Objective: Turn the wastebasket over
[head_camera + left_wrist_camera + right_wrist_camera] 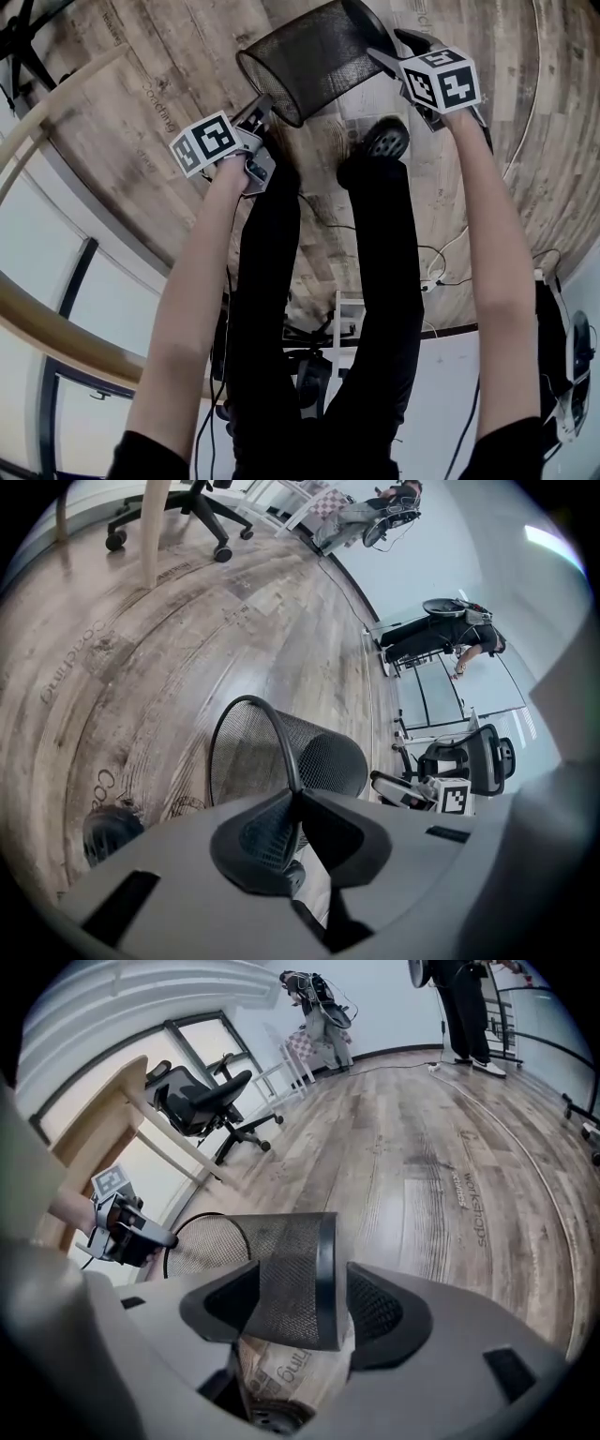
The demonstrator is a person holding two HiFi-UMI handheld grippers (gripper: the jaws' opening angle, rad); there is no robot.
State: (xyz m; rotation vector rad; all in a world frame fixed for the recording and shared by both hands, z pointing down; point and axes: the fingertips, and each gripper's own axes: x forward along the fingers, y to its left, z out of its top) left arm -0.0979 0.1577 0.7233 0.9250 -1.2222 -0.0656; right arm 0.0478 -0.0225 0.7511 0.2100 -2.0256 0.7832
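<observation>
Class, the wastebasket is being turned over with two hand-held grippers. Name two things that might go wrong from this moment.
1. Only the left gripper is shut on the wastebasket, pinching its thin rim. It may swing or slip out.
2. The right gripper stands open around the base, not pressing on it. Closing off-centre might push the round base away.

My head view looks steeply down over the left gripper and right gripper. Each gripper view sits just behind its jaws, all three sharing the wastebasket.
</observation>
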